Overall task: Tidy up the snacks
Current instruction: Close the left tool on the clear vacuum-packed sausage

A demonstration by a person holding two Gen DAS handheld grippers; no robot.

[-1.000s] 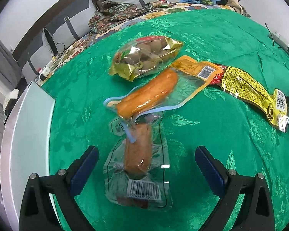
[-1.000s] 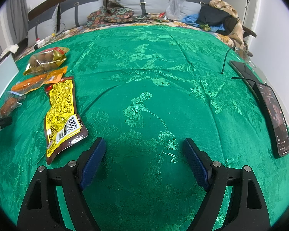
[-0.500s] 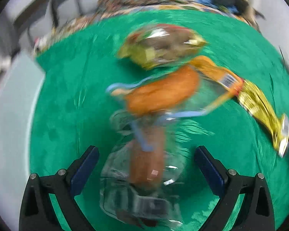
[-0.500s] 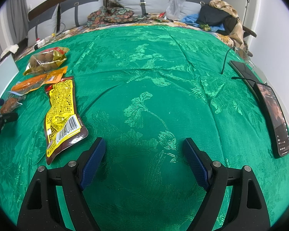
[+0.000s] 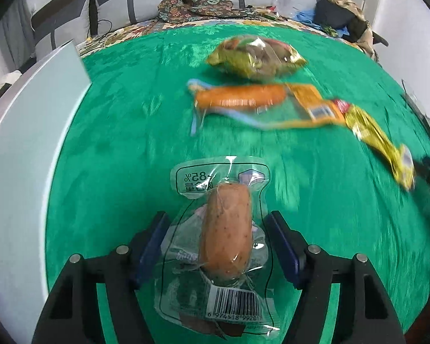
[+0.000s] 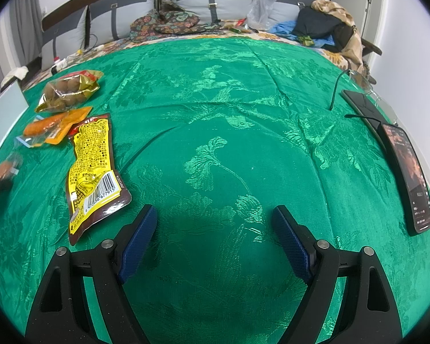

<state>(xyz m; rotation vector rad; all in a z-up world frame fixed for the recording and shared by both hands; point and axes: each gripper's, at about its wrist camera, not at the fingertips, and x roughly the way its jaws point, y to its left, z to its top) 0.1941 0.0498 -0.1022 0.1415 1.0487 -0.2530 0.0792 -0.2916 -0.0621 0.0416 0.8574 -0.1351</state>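
My left gripper (image 5: 216, 239) is shut on a clear sausage packet (image 5: 225, 236) with a barcode and holds it above the green cloth; the pads press the packet's sides. Beyond it lie an orange sausage packet (image 5: 243, 99), a gold bag of brown balls (image 5: 256, 56) and a yellow packet (image 5: 384, 146). My right gripper (image 6: 213, 240) is open and empty over bare cloth. In the right wrist view the yellow packet (image 6: 93, 166) lies to its left, with the orange packet (image 6: 50, 127) and gold bag (image 6: 68, 90) further left. The left gripper with its sausage (image 6: 0, 176) shows blurred at the left edge.
A white board (image 5: 23, 154) runs along the cloth's left edge. A phone (image 6: 410, 172) and a dark tablet with a cable (image 6: 361, 103) lie at the right edge. Cushions, clothes and bags (image 6: 324, 28) pile up at the back.
My left gripper has closed on the clear sausage packet and drawn it back, away from the orange packet it lay against. The right gripper has not moved.
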